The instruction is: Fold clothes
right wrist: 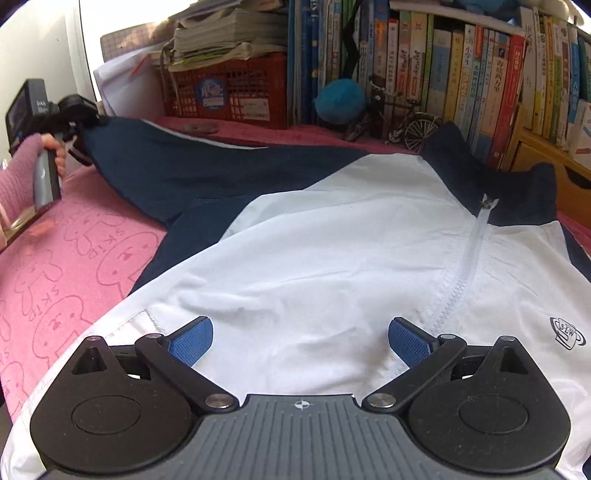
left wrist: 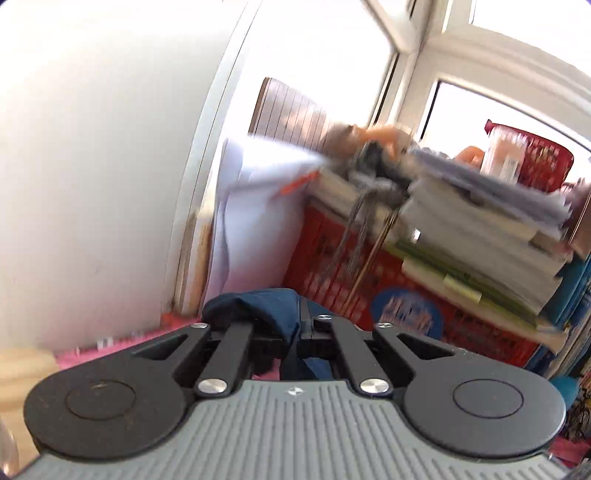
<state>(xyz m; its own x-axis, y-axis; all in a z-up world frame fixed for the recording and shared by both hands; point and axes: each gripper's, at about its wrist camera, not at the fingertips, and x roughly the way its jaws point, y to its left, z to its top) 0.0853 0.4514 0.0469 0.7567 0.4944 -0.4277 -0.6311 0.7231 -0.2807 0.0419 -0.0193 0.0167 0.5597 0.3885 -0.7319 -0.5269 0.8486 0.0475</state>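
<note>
Hovering with its blue-padded jaws spread wide, the right gripper (right wrist: 300,341) sits over the near white chest of the jacket (right wrist: 332,258), which lies flat on the pink towel (right wrist: 62,266) covering the surface. Bare towel lies open to the left of the jacket; the zipper (right wrist: 467,258) runs up to the navy collar at far right. The navy sleeve (right wrist: 177,162) stretches far left, its cuff pinched in the left gripper (left wrist: 295,328), jaws clamped tight. Behind stand a red crate (right wrist: 236,92), stacked papers (right wrist: 225,33) and a row of books (right wrist: 461,66) along the far edge.
</note>
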